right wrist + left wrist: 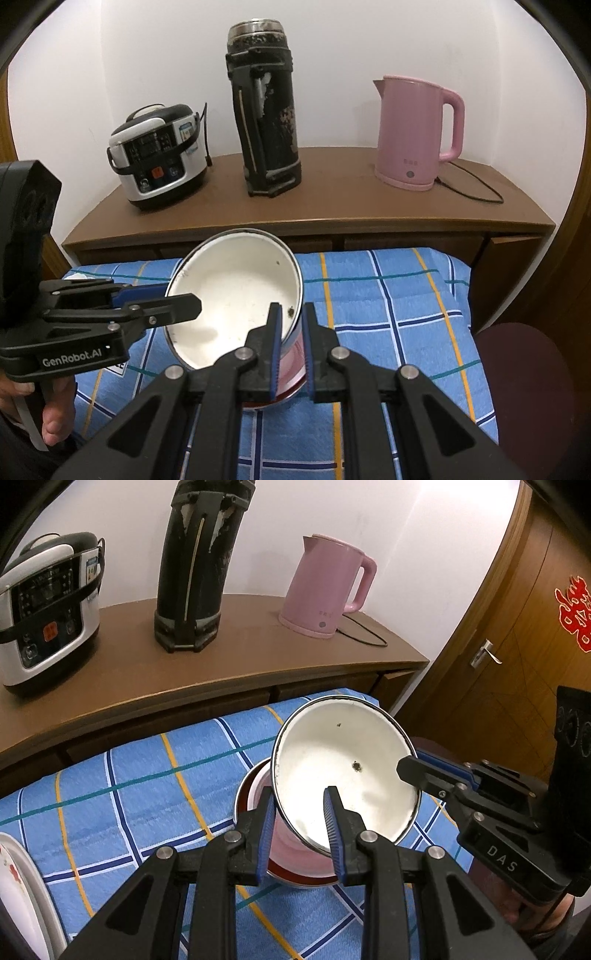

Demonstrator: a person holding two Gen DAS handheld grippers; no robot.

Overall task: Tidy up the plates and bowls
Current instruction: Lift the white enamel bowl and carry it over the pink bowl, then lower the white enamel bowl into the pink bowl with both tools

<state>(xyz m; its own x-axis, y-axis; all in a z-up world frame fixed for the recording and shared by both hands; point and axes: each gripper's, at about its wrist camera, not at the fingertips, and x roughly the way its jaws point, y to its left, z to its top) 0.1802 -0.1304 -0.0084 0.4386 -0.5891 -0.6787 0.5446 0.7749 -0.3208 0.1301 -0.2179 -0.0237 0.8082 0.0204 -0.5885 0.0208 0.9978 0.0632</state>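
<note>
A white enamel bowl with a dark rim and chipped spots is held tilted above a second bowl, pink inside and red outside, which sits on the blue checked cloth. My left gripper is shut on the white bowl's near rim. My right gripper is shut on the opposite rim of the white bowl; the lower bowl shows beneath it. Each gripper also shows in the other's view, the right one and the left one.
A flowered white plate lies at the cloth's left edge. Behind the cloth, a brown cabinet bears a rice cooker, a black thermos and a pink kettle. A wooden door stands to the right.
</note>
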